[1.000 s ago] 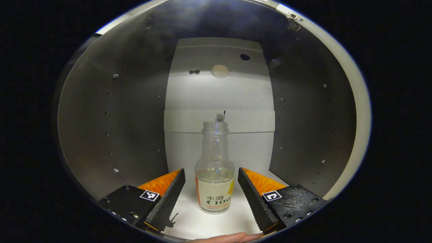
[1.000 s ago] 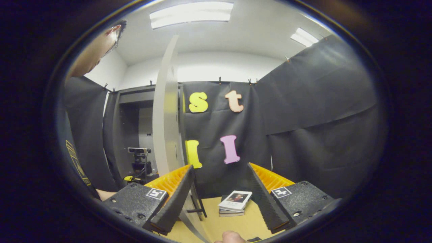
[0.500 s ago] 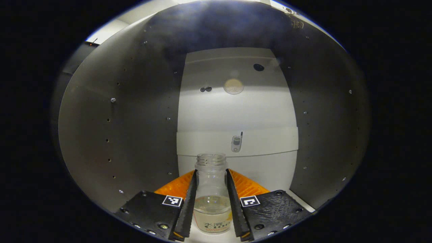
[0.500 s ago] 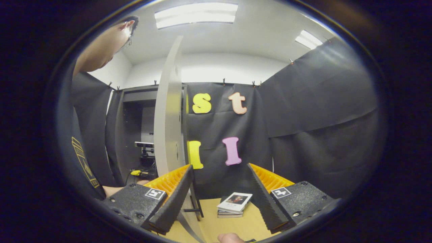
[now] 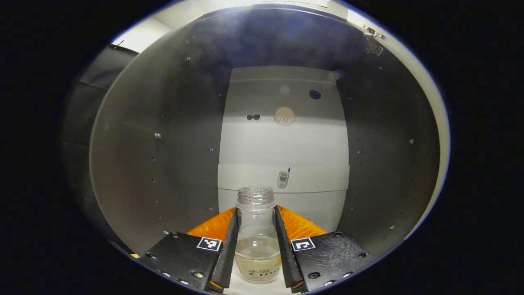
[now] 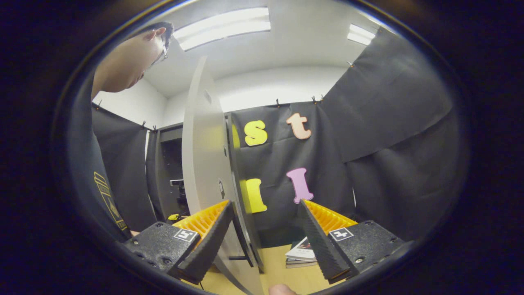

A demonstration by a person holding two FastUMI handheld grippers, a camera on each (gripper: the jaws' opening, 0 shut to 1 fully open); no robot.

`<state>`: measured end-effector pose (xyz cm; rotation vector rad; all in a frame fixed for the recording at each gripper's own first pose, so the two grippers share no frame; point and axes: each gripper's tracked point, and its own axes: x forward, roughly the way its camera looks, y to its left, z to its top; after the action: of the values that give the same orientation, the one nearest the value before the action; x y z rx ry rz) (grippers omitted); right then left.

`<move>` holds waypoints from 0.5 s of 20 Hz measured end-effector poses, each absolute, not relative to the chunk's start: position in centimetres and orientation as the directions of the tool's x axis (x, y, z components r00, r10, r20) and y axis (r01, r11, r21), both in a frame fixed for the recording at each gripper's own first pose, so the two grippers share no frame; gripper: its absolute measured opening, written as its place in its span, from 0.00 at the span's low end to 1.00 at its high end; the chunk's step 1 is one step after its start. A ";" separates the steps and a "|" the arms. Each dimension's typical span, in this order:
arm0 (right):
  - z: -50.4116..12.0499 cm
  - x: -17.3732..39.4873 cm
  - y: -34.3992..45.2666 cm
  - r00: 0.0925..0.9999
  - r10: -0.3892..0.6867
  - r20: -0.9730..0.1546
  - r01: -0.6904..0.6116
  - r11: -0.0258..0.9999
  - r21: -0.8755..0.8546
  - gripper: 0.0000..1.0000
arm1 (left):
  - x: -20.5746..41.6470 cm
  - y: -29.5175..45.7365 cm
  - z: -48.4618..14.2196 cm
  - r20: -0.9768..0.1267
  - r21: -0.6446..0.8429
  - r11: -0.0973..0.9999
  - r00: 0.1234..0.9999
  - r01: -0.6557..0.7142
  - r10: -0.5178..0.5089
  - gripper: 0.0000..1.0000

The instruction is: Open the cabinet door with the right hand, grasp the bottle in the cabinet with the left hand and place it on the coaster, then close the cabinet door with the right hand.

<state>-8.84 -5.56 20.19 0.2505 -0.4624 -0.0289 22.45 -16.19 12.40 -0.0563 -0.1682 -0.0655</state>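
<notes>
In the left gripper view a clear, capless bottle [image 5: 256, 246] with a pale label stands upright inside the cabinet [image 5: 163, 143]. My left gripper [image 5: 256, 210] is shut on it, both fingers pressing its sides below the neck. Whether its base touches the white cabinet floor, I cannot tell. The right gripper view shows the pale cabinet door [image 6: 204, 164] swung open, seen almost edge-on. My right gripper [image 6: 265, 203] is open, and the door's lower edge runs just inside its left finger [image 6: 204, 246]. Nothing is gripped there.
Dark grey side walls and a white back panel [image 5: 286, 139] enclose the left gripper closely. In the right gripper view a person in a dark shirt [image 6: 102, 164] stands at the left. A stack of books [image 6: 301, 256] lies on the wooden table [image 6: 282, 274].
The left gripper's fingers closed from wide open onto the bottle, then drew back a little with it. The right gripper's view swung, and the door now looks nearer and broader.
</notes>
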 end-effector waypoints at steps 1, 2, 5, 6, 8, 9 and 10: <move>20.1 -8.9 -5.9 0.917 -0.050 0.395 -0.044 0.973 0.226 1.00 | 22.2 -16.3 12.4 0.170 -0.047 0.996 0.983 0.079 -0.070 0.47; 20.4 -9.9 -7.0 0.923 -0.040 0.382 -0.040 0.979 0.198 1.00 | 21.8 -16.1 12.6 0.171 -0.033 0.996 0.983 0.080 -0.074 0.47; 23.1 -11.3 -11.5 0.885 -0.055 0.463 -0.027 0.985 0.170 0.96 | 21.8 -16.0 13.1 0.185 0.009 0.998 0.980 0.070 -0.070 0.47; 22.7 -10.5 -13.3 0.880 -0.091 0.467 -0.003 0.980 0.199 0.99 | 21.8 -15.8 13.3 0.191 0.020 0.998 0.979 0.066 -0.069 0.47; 21.8 -9.3 -15.6 0.869 -0.176 0.462 0.035 0.954 0.298 0.96 | 22.0 -15.9 13.4 0.207 0.030 0.997 0.975 0.074 -0.079 0.47; 21.6 -9.0 -16.4 0.859 -0.220 0.463 0.051 0.935 0.351 0.99 | 22.1 -16.1 13.4 0.209 0.027 0.996 0.974 0.085 -0.089 0.47; 21.4 -8.8 -16.7 0.845 -0.258 0.469 0.059 0.916 0.398 0.99 | 22.3 -16.3 13.2 0.203 0.018 0.995 0.974 0.096 -0.098 0.47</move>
<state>-8.81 -16.70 21.38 0.3819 -0.5416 -0.1717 22.35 -16.25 13.20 0.0082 -0.2055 -0.0977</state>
